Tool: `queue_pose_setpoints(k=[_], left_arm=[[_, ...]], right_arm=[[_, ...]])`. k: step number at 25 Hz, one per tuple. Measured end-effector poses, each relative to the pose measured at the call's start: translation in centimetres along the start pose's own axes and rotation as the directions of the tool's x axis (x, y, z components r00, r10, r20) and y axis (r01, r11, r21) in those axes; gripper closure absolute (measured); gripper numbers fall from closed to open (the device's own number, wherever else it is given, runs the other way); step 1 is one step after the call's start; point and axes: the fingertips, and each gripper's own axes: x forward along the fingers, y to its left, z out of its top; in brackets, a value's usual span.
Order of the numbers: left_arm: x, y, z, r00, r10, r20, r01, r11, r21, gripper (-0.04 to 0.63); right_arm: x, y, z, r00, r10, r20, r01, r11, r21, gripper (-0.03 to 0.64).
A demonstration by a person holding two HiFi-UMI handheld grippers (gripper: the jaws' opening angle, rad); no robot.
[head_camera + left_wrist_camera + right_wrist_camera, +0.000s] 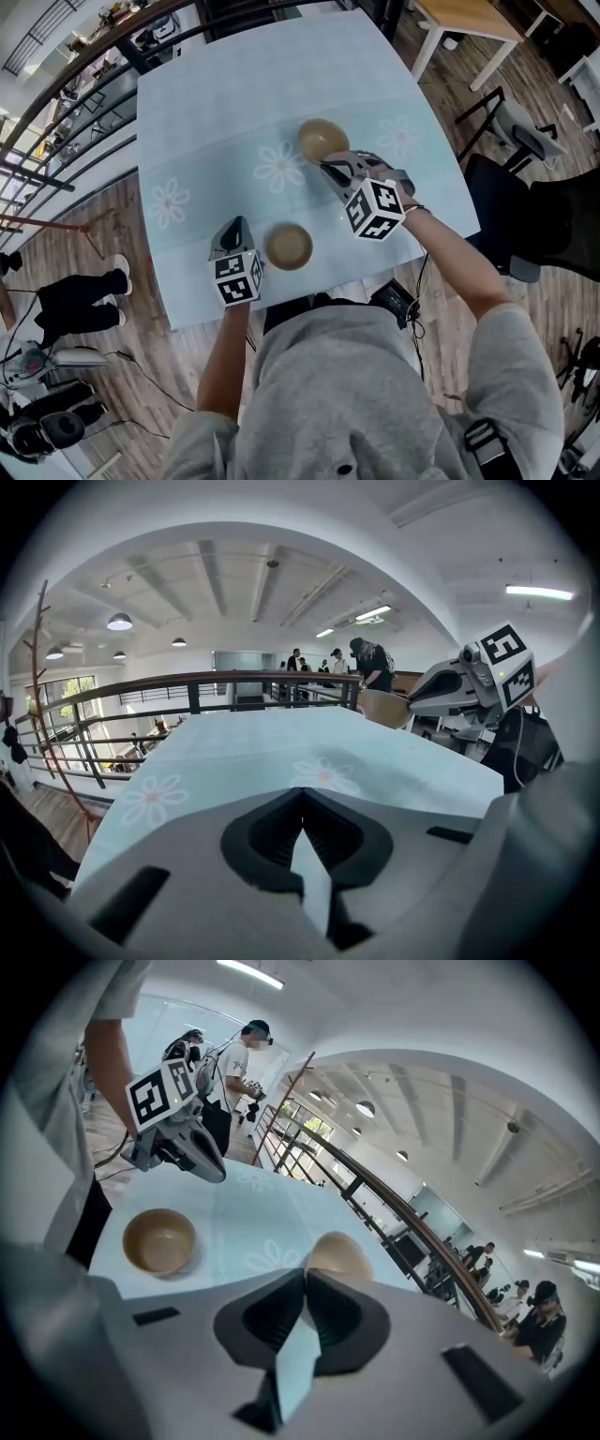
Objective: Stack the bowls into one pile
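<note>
Two tan bowls are on view over a pale blue tablecloth (pixel 216 112) with daisy prints. My right gripper (pixel 327 167) is shut on the near rim of the far bowl (pixel 322 139). In the right gripper view this bowl (pixel 337 1252) sits tilted just past the jaw tips. The left gripper view shows it (pixel 384 708) held above the cloth. The second bowl (pixel 288 246) stands upright near the table's front edge, also visible as an open bowl (pixel 160 1239) in the right gripper view. My left gripper (pixel 236 225) hovers just left of it, shut and empty.
A dark railing (pixel 84 66) runs along the table's far and left sides. A black chair (pixel 506 202) stands to the right and a wooden table (pixel 469 19) at the back right. A person's legs (pixel 80 300) show on the floor at left. People stand in the distance (pixel 366 663).
</note>
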Motion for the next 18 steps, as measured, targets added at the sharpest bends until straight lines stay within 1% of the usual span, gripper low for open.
queue_pose_setpoints(k=[3,10,14,18], left_arm=[[-0.9,-0.3,-0.9,1.0,0.0,-0.008,0.0,1.0,-0.005,0.575],[-2.3,0.1,-1.4,1.0,0.003,-0.002,-0.003,1.0,0.003,0.575],[-2.8,0.0,-2.0,1.0,-0.012,-0.001,0.012,1.0,-0.004,0.575],[-4.6,0.4,-3.1,1.0,-0.025,-0.004,0.025,1.0,-0.014,0.575]], right_arm=[[-0.8,2.1,0.8,0.999,0.028,0.02,-0.027,1.0,-0.01,0.581],[-1.4,6.3,2.8,0.995,0.087,0.053,-0.086,0.996,-0.036,0.583],[-1.2,8.8,2.8,0.993,0.114,0.04,-0.112,0.993,-0.029,0.583],[-1.6,12.0,3.8,0.99,0.14,0.028,-0.14,0.99,-0.019,0.583]])
